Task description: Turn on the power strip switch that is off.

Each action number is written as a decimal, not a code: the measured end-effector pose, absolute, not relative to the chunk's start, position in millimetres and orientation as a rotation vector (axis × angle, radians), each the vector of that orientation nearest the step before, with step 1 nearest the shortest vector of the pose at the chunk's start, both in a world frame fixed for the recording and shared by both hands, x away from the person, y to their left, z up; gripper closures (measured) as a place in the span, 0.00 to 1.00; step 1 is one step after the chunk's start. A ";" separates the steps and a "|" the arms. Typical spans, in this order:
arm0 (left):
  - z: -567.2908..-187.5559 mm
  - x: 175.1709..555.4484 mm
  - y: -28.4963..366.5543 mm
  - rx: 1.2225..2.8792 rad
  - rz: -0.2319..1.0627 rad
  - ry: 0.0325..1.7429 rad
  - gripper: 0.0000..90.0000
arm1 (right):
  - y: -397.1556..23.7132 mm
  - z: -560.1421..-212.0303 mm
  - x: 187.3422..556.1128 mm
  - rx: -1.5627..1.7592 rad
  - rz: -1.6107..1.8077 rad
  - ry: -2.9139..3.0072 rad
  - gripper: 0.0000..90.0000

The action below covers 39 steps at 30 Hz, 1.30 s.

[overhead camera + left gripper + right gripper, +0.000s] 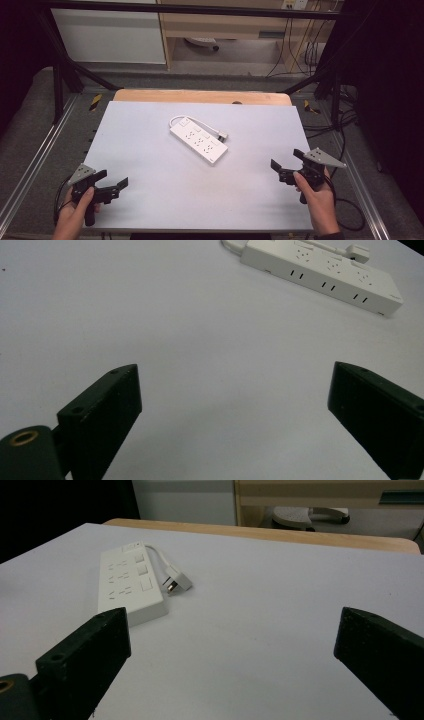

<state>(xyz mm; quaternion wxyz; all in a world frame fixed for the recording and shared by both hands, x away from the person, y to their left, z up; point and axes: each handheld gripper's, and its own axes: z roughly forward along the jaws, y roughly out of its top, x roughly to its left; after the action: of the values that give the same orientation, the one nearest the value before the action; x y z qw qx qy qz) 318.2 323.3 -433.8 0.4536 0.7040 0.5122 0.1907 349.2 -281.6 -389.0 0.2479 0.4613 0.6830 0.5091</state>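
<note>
Your left tongs (pixel 112 182) are black, with two flat, blocky jaws and a grey three-cornered plate (pixel 81 174) mounted just behind them; a black cable trails back from the handle. Your right tongs (pixel 287 160) match: black body, grey three-cornered plate (pixel 324 157) on top, a black cable (pixel 350 212) looping behind. Up close, in the left gripper view, each jaw shows small screw holes on its upper face, and a brass-coloured ring (pixel 24 438) sits beside the near jaw. A dark cuff shows at your right wrist.
</note>
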 end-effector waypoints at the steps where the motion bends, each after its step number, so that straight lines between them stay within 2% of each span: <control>1: -433.8 318.2 323.3 1.738 0.471 1.264 0.08 | -281.6 -389.0 349.2 1.257 1.388 1.862 0.02; 23: -434.0 317.9 322.2 1.751 0.467 1.258 0.08 | -269.0 -359.9 376.5 1.221 1.415 1.867 0.02; 39: -434.1 317.8 322.2 1.752 0.463 1.258 0.08 | -265.4 -354.3 392.8 1.218 1.420 1.863 0.02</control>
<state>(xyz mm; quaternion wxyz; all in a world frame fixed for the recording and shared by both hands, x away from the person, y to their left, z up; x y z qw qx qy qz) 317.8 322.2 -434.1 0.4509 0.7088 0.5092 0.1874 392.8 -265.4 -354.3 0.2483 0.4468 0.6835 0.5211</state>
